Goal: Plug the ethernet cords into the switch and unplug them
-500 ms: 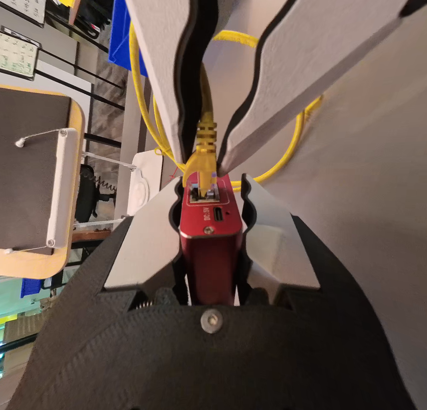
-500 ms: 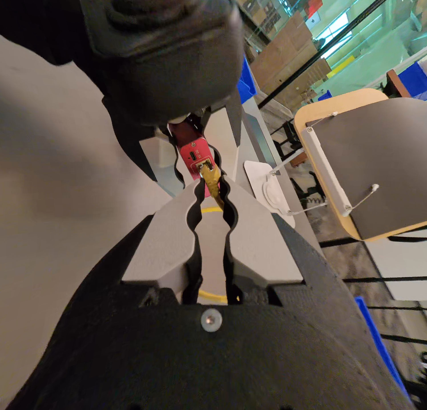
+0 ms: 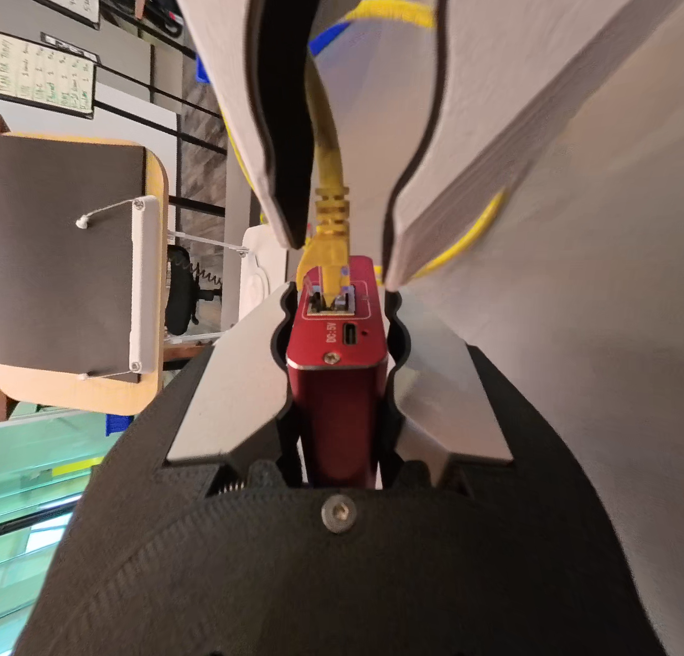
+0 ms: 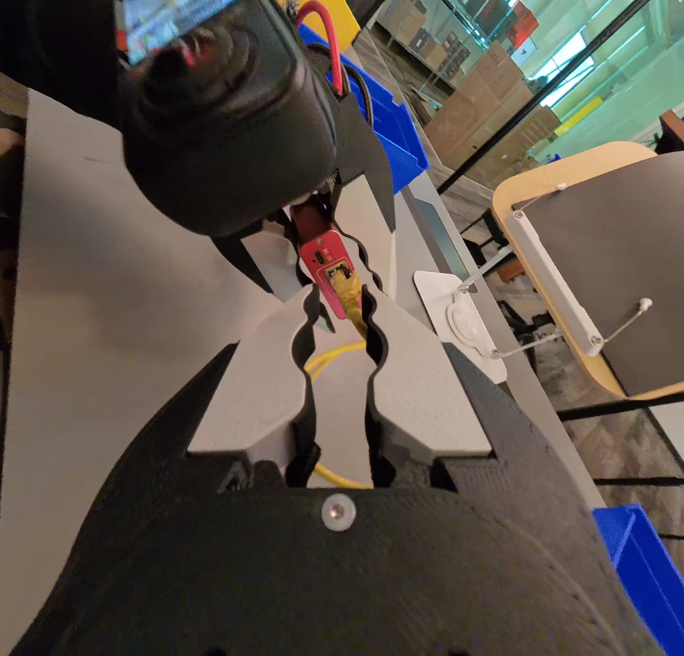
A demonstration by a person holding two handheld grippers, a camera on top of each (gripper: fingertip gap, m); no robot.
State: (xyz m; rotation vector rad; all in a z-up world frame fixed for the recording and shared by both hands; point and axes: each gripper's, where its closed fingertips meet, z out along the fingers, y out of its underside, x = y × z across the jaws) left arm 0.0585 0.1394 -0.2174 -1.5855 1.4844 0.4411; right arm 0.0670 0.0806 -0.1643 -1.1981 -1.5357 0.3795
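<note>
Left wrist view: left claw [image 3: 338,294] clamped on the red switch [image 3: 337,397], held up off the pale bench [image 4: 111,305]. Yellow ethernet cord [image 3: 327,179] has its plug [image 3: 331,264] seated in the switch port. Right claw [image 4: 338,294] is spread, fingers either side of the plug – released, not gripping. Switch looks rigid, light, smooth-sided, so prob. slippery. Cord's floppy – take hold at the stiff plug boot, not the cable.
</note>
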